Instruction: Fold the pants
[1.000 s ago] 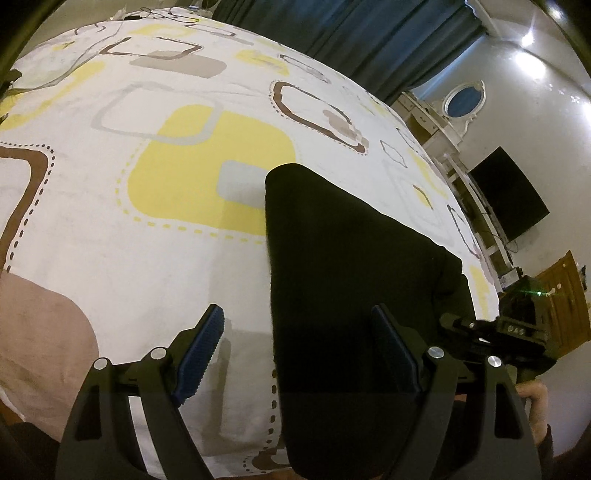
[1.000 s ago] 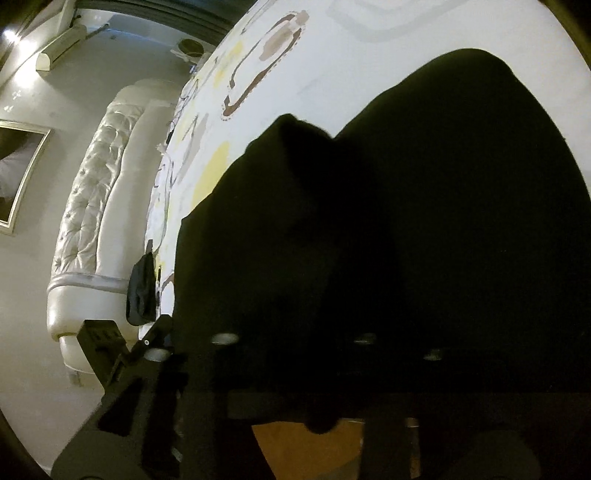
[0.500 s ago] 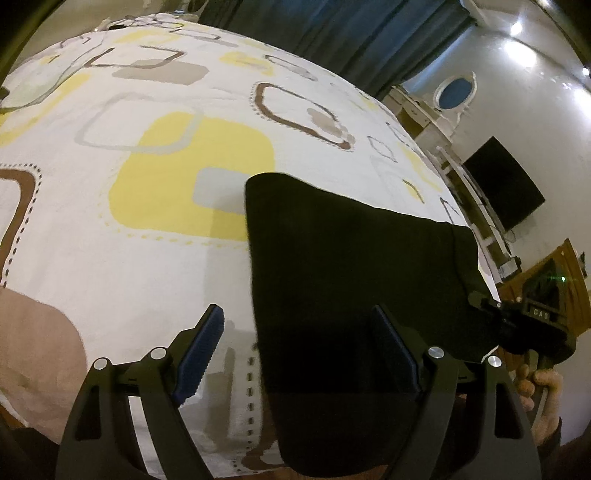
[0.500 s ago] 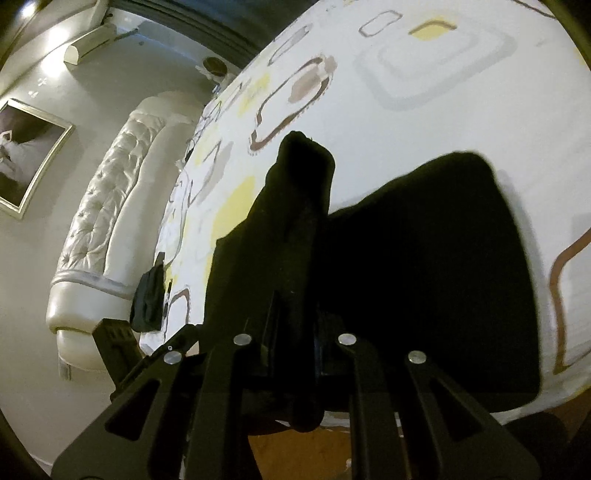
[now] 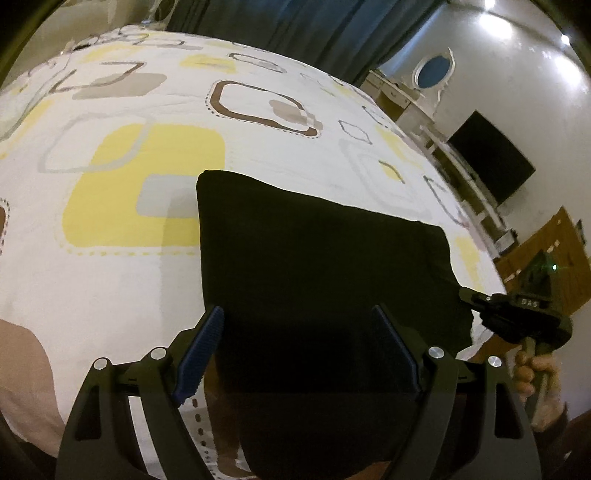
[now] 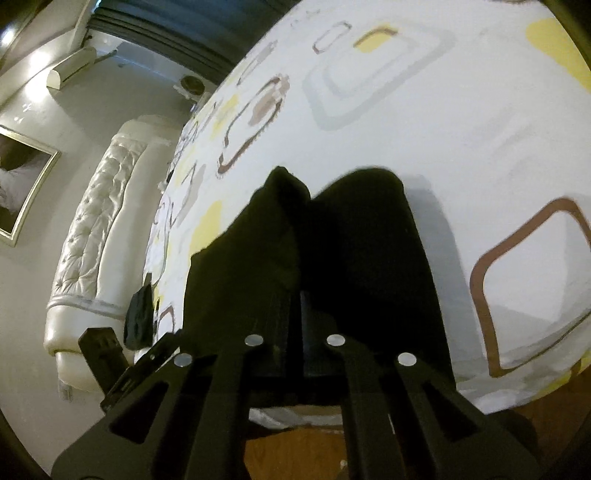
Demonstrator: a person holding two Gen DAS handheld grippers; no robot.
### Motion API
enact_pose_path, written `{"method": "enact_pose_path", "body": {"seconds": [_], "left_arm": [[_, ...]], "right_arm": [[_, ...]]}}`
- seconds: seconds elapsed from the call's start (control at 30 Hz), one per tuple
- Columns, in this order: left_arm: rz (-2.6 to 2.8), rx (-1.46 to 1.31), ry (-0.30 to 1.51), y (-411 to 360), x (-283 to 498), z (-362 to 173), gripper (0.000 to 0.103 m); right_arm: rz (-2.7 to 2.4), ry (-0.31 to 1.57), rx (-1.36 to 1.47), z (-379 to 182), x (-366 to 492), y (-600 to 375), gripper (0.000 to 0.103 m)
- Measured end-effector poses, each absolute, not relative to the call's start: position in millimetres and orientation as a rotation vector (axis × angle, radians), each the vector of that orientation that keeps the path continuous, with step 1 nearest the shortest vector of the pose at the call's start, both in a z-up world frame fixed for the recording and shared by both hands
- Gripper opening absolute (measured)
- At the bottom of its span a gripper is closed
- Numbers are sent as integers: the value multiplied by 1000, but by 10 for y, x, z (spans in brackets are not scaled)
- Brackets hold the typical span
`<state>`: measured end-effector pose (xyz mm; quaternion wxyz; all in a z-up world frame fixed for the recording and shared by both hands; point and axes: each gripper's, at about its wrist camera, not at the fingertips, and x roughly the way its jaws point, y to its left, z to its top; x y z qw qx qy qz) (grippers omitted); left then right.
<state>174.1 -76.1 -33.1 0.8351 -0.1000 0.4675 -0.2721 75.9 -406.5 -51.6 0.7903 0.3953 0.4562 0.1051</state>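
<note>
Black pants (image 5: pixel 314 266) lie folded on the patterned bed, their near end hanging over the bed's front edge. My left gripper (image 5: pixel 299 350) is open, its blue-padded fingers (image 5: pixel 201 350) spread above the pants' near part, holding nothing. My right gripper (image 6: pixel 295 310) is shut on the pants' edge (image 6: pixel 273 236), which bunches up between its fingers. The right gripper also shows in the left wrist view (image 5: pixel 517 317) at the pants' right corner, with the hand that holds it.
The bed cover (image 5: pixel 129 184) is white with yellow, grey and brown squares. A padded headboard (image 6: pixel 96 221) stands left in the right wrist view. A dark object (image 6: pixel 138 321) lies at the bed's edge. Dark curtains (image 5: pixel 295 33), a TV (image 5: pixel 491 158) and wooden floor (image 6: pixel 295 443) surround the bed.
The right gripper has pulled the pants' edge back toward the bed's front edge, flattening and stretching the cloth. The left gripper stayed open and drew back slightly.
</note>
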Motion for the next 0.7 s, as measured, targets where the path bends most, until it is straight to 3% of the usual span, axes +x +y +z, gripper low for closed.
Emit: {"method": "enact_pose_path", "body": {"seconds": [0.1, 0.17, 0.37, 0.53, 0.63, 0.7], "left_arm": [[-571, -212, 990, -748, 1744, -350, 81], [-566, -222, 996, -720, 1759, -357, 81], [-561, -239, 1007, -702, 1788, -395, 81], [-557, -227, 1007, -714, 1780, -405, 81], [-556, -236, 1012, -705, 1784, -405, 81], [-555, -240, 1015, -698, 1789, -404, 81]], "right_arm": [[214, 971, 881, -542, 753, -4153, 16], [193, 965, 873, -535, 759, -4208, 44], [277, 1019, 900, -651, 904, -4162, 55], [333, 1073, 906, -765, 1033, -4036, 54], [343, 1082, 902, -783, 1046, -4017, 8], [337, 1069, 888, -748, 1026, -4013, 8]]}}
